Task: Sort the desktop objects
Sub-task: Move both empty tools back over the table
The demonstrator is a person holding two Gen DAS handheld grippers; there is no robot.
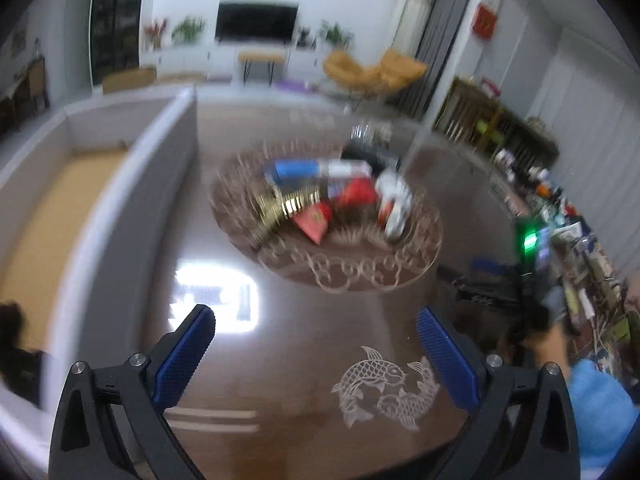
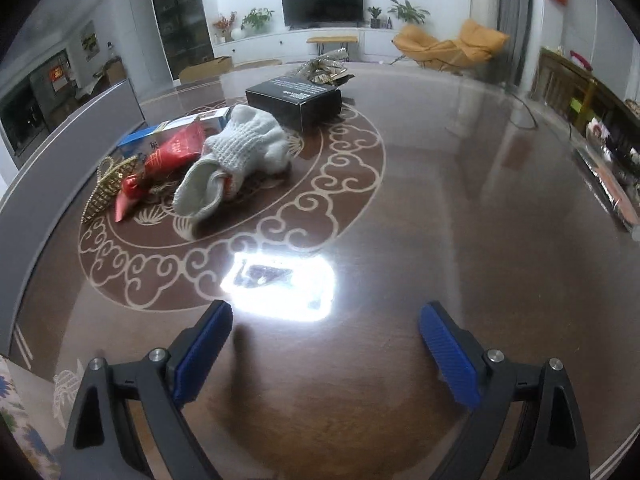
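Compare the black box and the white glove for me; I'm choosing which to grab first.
The black box is rigid, dark and printed; the white glove is soft, pale and knitted. The box sits square and farther back; the glove lies crumpled, nearer. Both rest on the brown table.

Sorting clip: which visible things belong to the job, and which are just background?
Job: white knitted glove, red packet, black box, blue box, gold woven piece, grey bin.
Background: television, orange chair, potted plants.

Bare table [image 2: 440, 208] ahead; grey box wall [image 1: 132, 220] blocks left.
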